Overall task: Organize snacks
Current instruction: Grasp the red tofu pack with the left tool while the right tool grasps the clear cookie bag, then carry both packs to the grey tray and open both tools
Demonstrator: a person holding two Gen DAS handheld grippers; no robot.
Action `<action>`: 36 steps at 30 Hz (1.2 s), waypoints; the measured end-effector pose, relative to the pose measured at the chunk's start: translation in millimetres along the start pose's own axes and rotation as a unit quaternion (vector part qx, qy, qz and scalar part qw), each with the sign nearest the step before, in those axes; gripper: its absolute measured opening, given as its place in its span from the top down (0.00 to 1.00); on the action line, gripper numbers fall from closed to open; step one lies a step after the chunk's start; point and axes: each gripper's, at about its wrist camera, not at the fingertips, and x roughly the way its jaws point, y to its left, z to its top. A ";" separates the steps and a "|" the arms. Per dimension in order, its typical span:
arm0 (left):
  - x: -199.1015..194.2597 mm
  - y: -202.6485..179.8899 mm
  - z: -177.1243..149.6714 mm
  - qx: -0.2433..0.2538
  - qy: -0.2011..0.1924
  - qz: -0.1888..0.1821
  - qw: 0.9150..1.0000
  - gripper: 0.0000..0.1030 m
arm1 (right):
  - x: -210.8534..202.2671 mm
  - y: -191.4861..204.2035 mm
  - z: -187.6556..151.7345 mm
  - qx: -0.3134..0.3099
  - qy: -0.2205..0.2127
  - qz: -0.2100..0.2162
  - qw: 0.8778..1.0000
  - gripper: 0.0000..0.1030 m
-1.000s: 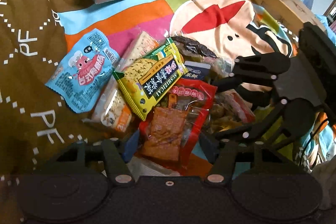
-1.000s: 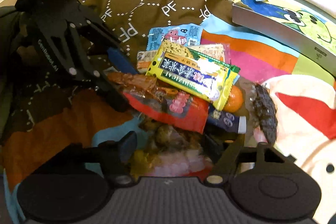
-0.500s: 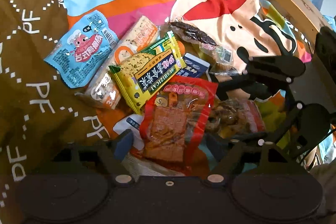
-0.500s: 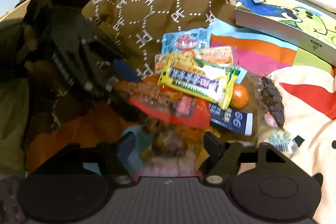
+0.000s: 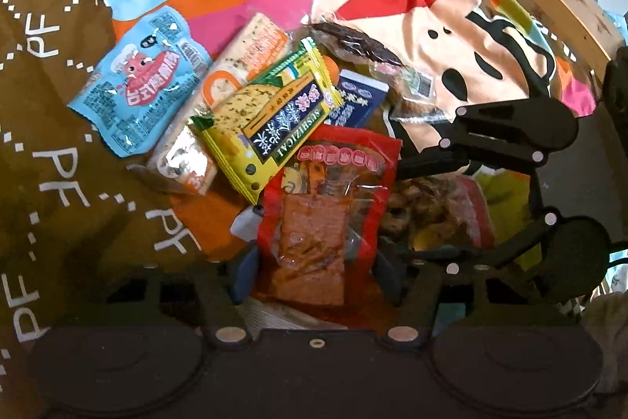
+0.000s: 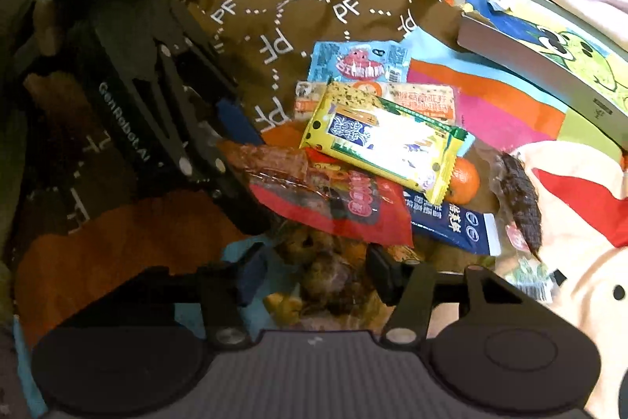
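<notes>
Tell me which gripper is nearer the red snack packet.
Left. The left gripper has just been closing around the red snack packet; the right gripper straddles the brown snack bag beside it.

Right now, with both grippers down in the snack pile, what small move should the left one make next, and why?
Probably finish closing and lift. The left gripper has the red packet between its fingers, and its jaws have just been closing. That packet's far end lies under the yellow packet, so lift slowly.
</notes>
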 end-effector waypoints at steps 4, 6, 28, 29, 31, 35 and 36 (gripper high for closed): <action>-1.1 -6.5 -2.8 -0.004 -0.004 0.022 1.000 0.53 | -7.8 5.1 -4.0 -0.008 0.006 -0.019 1.000 0.48; -2.4 -6.7 -3.2 -0.016 -0.006 0.028 0.999 0.54 | -11.9 9.2 -7.4 -0.014 0.008 -0.032 0.999 0.54; -18.0 -26.9 -19.4 -0.103 -0.080 0.024 0.991 0.56 | -27.4 26.5 -24.2 -0.012 -0.015 -0.117 0.993 0.60; -19.2 -25.7 -20.0 -0.105 -0.085 0.017 0.991 0.56 | -28.1 26.3 -24.6 -0.011 -0.015 -0.118 0.993 0.60; -20.7 -24.5 -20.5 -0.110 -0.095 0.007 0.989 0.56 | -30.0 24.7 -24.9 -0.005 -0.016 -0.118 0.993 0.60; -26.4 -20.9 -20.7 -0.123 -0.120 -0.016 0.985 0.56 | -35.5 14.5 -28.6 0.045 -0.027 -0.089 0.995 0.61; -28.3 -20.8 -20.5 -0.124 -0.127 -0.017 0.984 0.56 | -37.8 12.1 -30.6 0.059 -0.032 -0.082 0.994 0.61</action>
